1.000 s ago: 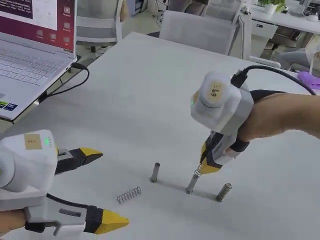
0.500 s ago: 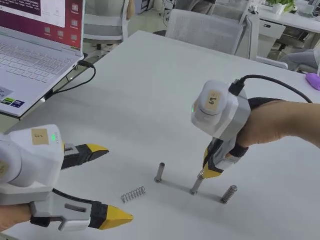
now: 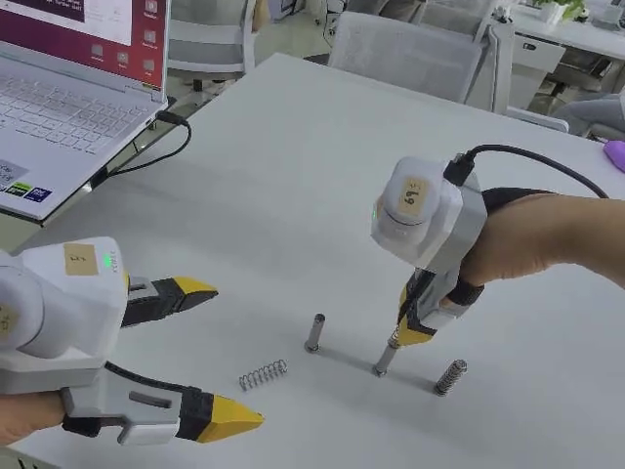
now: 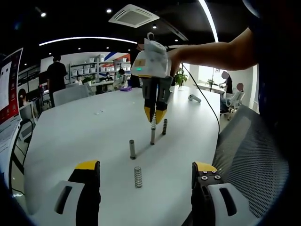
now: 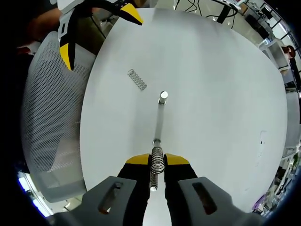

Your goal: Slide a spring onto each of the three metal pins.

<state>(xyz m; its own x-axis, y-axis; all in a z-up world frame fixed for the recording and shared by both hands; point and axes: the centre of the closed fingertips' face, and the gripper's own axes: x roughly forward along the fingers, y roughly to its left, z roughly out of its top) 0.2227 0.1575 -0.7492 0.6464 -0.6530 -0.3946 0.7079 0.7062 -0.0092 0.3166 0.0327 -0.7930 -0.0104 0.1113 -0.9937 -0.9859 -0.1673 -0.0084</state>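
Note:
Three metal pins stand in a row on the white table (image 3: 293, 176). The left pin (image 3: 314, 332) (image 4: 132, 149) (image 5: 163, 96) is bare. The right pin (image 3: 450, 376) (image 4: 164, 127) carries a spring. My right gripper (image 3: 410, 332) (image 4: 154, 114) (image 5: 157, 165) is shut on a spring (image 3: 394, 339) (image 5: 157, 162), held upright over the top of the middle pin (image 3: 383, 362) (image 4: 152, 136). A loose spring (image 3: 264, 373) (image 4: 138, 177) (image 5: 137, 79) lies flat left of the pins. My left gripper (image 3: 220, 354) (image 4: 146, 172) hovers open at the near left, holding nothing.
An open laptop (image 3: 59, 107) sits at the far left edge with a black cable (image 3: 146, 156) trailing off the table. Grey chairs (image 3: 410, 54) stand behind the far edge. A purple object (image 3: 613, 151) lies at the far right.
The head camera has shifted a little. My right gripper stays over the middle pin with the spring; my left gripper stays open at the near left.

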